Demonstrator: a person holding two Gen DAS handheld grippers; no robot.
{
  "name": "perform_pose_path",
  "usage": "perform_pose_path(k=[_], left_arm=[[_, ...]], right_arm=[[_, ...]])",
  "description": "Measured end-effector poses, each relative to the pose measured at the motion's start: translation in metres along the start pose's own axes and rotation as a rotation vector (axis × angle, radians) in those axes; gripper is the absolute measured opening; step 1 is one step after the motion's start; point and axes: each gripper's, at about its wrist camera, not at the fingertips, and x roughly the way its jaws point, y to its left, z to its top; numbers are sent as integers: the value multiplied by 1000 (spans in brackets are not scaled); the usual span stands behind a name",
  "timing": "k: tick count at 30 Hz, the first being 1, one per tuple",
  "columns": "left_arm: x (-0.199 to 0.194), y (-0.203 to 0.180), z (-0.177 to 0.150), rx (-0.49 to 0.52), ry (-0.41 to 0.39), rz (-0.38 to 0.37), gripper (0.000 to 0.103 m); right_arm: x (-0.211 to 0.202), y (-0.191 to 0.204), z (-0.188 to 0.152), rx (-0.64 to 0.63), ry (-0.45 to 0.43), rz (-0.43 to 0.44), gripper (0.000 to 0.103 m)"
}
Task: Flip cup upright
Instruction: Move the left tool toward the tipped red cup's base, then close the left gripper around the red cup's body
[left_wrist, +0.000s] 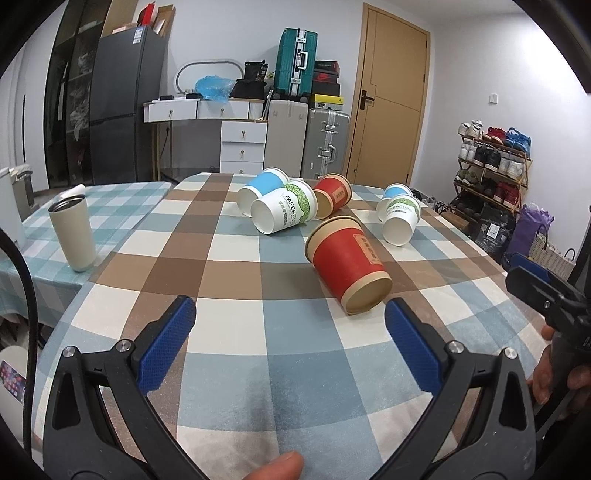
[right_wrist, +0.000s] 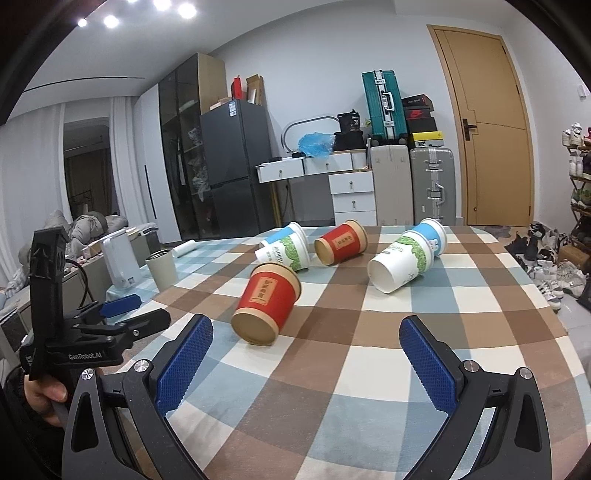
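left hand-held gripper (left_wrist: 290, 314): jaws wide | right hand-held gripper (right_wrist: 306, 336): jaws wide

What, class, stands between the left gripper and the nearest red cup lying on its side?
Nothing visible: only bare checked tablecloth lies between the open left gripper and the red cup.

Both wrist views low over table (left_wrist: 229, 332), facing cups (left_wrist: 347, 266), door.
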Motion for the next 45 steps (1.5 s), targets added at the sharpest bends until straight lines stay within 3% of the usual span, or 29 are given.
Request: perform_pose_path(k=[7,22,33,35,39,42,45], left_arm=[[29,-25,12,9,47,19,102],[93,-64,26,7,200,32,102],[124,-76,27,11,240,32,97],[128,-78,28,13,246,27,94],[135,-85,26,33,267,9,79],[138,-87,25,27,280,6,59],[138,-87,24,17,278,0,59]], right_arm=[[3,-5,8,4,28,-51,103],[7,-19,13,37,55,-76,103],[9,-26,11,51,70,-78,103],[9,-26,10,50,72,-80,103],[9,-29,9,60,70,-77,103],[10,-30,10,65,73,-76,103],[10,-30,9,65,74,-75,103]])
